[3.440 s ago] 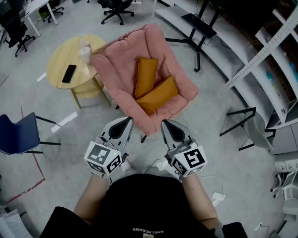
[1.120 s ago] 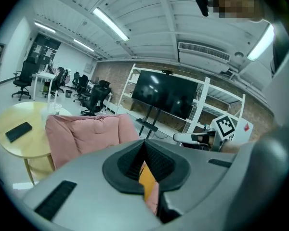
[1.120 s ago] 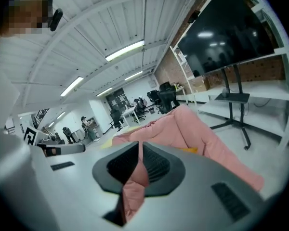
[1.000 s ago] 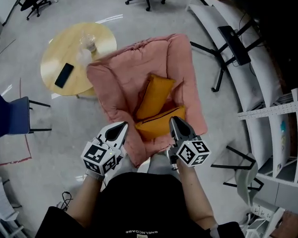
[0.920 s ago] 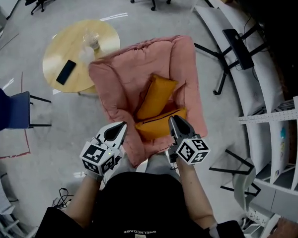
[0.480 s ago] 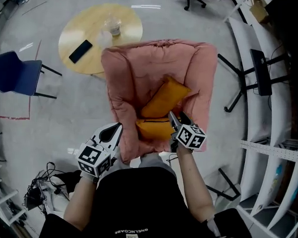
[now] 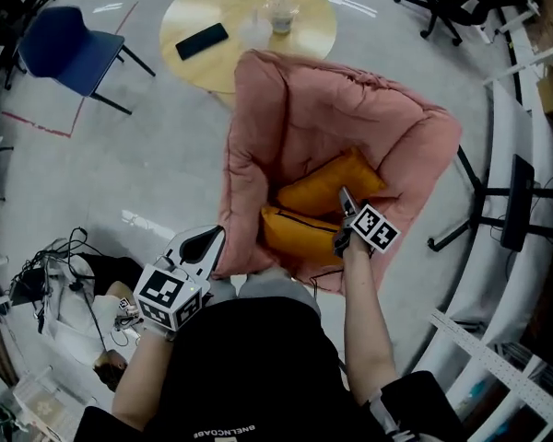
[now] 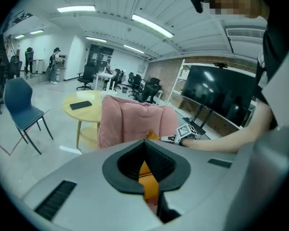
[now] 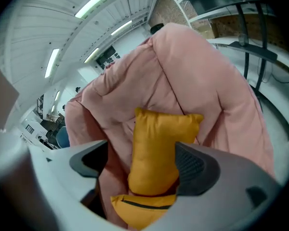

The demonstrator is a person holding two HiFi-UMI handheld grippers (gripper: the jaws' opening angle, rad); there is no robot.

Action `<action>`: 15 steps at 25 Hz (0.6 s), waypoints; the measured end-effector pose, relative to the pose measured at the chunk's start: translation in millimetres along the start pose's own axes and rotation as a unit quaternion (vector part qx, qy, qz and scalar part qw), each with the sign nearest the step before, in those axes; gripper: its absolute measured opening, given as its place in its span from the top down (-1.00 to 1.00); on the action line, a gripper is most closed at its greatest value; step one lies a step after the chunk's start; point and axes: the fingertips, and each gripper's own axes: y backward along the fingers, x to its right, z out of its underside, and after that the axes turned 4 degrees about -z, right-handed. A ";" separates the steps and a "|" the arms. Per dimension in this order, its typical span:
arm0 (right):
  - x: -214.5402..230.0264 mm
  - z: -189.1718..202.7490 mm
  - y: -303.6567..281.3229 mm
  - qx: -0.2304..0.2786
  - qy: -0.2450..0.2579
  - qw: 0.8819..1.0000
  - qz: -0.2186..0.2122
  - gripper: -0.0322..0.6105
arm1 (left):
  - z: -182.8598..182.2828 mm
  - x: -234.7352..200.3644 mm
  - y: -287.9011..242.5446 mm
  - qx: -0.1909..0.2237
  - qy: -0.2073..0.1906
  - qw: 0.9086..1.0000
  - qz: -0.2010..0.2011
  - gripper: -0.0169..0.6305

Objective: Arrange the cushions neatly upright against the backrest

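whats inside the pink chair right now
Two orange cushions: the rear cushion leans on the backrest, and the zippered cushion lies in front of it. The seat beneath them is hidden.

The armchair (image 7: 295,127) is covered in pink quilted cloth, matt, soft and creased. The rear cushion (image 7: 327,187) and the front cushion (image 7: 290,236) are mustard cloth, matt; the front cushion carries a dark zip (image 9: 137,203). The round worktop (image 7: 249,40) is pale wood, smooth with a slight sheen. The floor (image 7: 157,164) is grey, smooth and semi-glossy.

Mustard-yellow cushions (image 7: 327,187), pink armchair (image 7: 304,109), pale yellow table (image 7: 240,12), blue chair (image 7: 69,49), black phone (image 7: 201,40)
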 end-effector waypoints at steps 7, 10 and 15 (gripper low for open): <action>60.7 5.9 -53.4 -0.037 -0.037 0.998 0.044 -0.57 | 36.0 9.7 8.2 -0.014 0.046 0.997 -0.063 0.91; 68.4 8.3 -73.2 -0.043 -0.039 0.997 0.059 -0.57 | 37.8 0.2 10.9 -0.012 0.057 0.995 -0.080 0.91; 80.3 6.1 -92.2 -0.028 -0.032 0.996 0.083 -0.57 | 42.4 -8.1 8.3 -0.010 0.074 0.992 -0.099 0.91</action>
